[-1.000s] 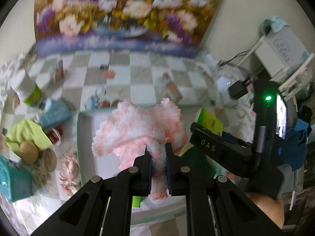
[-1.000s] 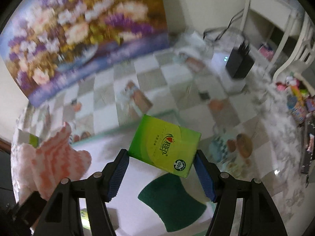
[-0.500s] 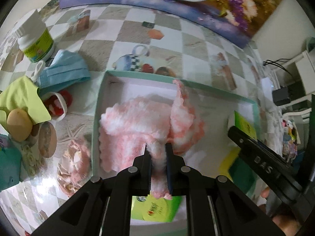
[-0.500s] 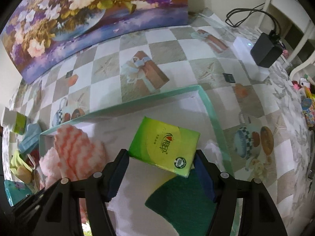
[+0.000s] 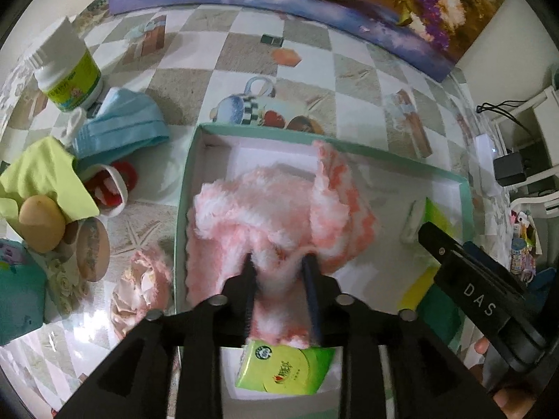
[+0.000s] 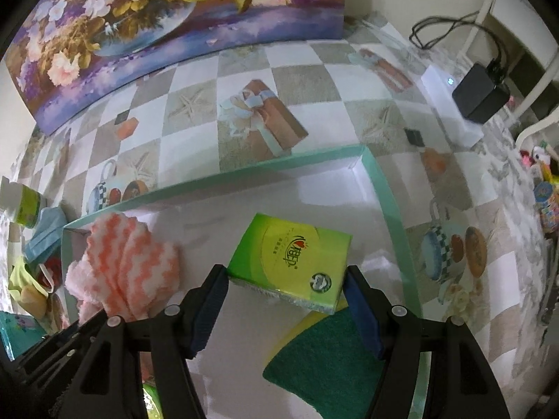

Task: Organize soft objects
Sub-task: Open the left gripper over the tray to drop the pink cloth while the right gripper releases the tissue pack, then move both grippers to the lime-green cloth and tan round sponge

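Observation:
A pink-and-white fluffy cloth (image 5: 272, 209) lies in the left half of the teal-rimmed white tray (image 5: 349, 146). My left gripper (image 5: 279, 276) points down over it. Its jaws are opening, with a tuft of cloth loose between them. A green tissue pack (image 6: 290, 258) rests tilted on a green-and-yellow sponge (image 6: 325, 359) in the tray's right half (image 6: 244, 171). My right gripper (image 6: 285, 279) straddles the pack. Its jaws are opening too, and the pads stand just beside the pack's ends. A second green tissue pack (image 5: 286, 370) lies at the tray's near edge.
Left of the tray sit a white bottle (image 5: 66, 73), a blue face mask (image 5: 118, 129), a yellow-green cloth (image 5: 42, 174), a beige egg-shaped thing (image 5: 42, 223), a pink fluffy item (image 5: 143, 289) and a teal box (image 5: 17, 296). A flower painting (image 6: 157, 17) leans behind. A black charger (image 6: 480, 94) sits at the far right.
Both grippers came down into the tray. The left jaws, pinched on the pink cloth before, have spread apart. The right jaws have widened slightly around the tissue pack.

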`<state>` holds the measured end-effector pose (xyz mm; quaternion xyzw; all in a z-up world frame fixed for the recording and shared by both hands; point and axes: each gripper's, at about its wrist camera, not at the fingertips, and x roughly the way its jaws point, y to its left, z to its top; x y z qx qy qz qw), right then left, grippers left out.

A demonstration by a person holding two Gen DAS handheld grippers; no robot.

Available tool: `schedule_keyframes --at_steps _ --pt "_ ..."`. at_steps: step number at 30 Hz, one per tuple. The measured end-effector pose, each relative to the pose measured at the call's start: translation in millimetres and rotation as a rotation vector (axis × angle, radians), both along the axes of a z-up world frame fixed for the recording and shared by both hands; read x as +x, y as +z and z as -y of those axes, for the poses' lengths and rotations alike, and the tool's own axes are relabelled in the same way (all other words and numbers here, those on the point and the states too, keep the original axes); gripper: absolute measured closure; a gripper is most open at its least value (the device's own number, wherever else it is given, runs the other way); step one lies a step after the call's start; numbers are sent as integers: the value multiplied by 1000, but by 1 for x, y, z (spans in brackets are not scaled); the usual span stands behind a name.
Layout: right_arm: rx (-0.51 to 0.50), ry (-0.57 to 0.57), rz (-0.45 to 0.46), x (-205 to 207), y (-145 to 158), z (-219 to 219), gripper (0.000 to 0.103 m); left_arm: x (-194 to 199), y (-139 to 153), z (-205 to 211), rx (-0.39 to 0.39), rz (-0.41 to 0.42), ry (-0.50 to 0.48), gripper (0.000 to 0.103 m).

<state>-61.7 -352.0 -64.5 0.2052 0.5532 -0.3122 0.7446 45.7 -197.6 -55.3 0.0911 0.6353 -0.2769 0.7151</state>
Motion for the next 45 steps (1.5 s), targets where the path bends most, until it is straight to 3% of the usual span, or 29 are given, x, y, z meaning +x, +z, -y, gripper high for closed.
schedule_keyframes --at_steps 2,12,14,23,26,34,36,38,45 --pt "-20 3 6 0 8 -2 24 -1 10 -1 -17 14 -6 58" --pt "-96 -7 76 -5 55 -6 24 -2 58 -5 -65 101 -11 49" --pt "-114 -5 98 -6 67 -8 24 -1 65 -7 -72 128 -1 40" --pt "-187 18 159 -4 106 -25 24 21 89 -45 -83 231 114 31" --pt "-179 34 171 1 108 -32 24 38 91 -68 -60 266 181 27" --pt "-177 95 123 25 93 -53 23 82 89 -144 4 311 384 26" --pt "-175 129 119 35 91 -63 23 89 86 -158 14 312 425 23" --pt "-170 162 117 44 89 -74 20 97 83 -174 20 304 463 14" --pt "-146 258 116 73 79 -116 16 114 79 -220 36 309 560 9"
